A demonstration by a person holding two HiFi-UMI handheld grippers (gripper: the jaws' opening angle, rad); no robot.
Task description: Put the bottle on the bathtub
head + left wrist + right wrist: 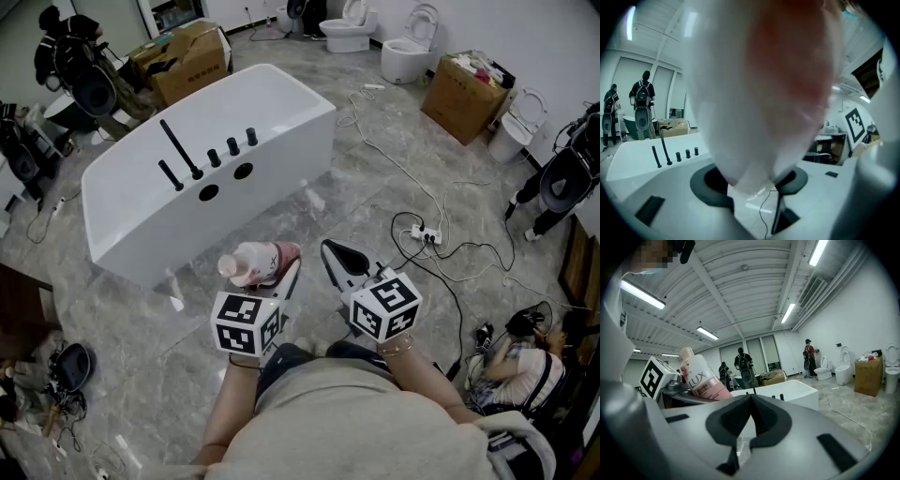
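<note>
Pink-and-white plastic with a pale cap, the bottle (255, 263) is the nearest thing. It lies almost on its side in the left gripper (279, 272), whose jaws are clamped on its body, and it is held in the air above the grey marbled floor (375, 187). In the left gripper view the bottle (768, 84) fills most of the frame between the pads, so the grip looks wide and secure. Just beside it, the right gripper (336, 255) has its jaws pressed together with nothing between them. In the right gripper view, the right gripper (751, 401) is empty and the bottle (702, 378) is off to its left.

Ahead stands the glossy white freestanding bathtub (272, 98), clear of both grippers. A row of black tap fittings (192, 155) rises from its broad top towards the left end. Nothing else rests on that top.

As I judge it, the pick-up is done and the carry is under way, so the task is roughly half complete. The bottle has yet to be brought forward over the tub's top, set down upright on a bare part clear of the fittings, and released.

Farther off are a brown cardboard box (183, 58) and white toilets (347, 28) along the wall.
</note>
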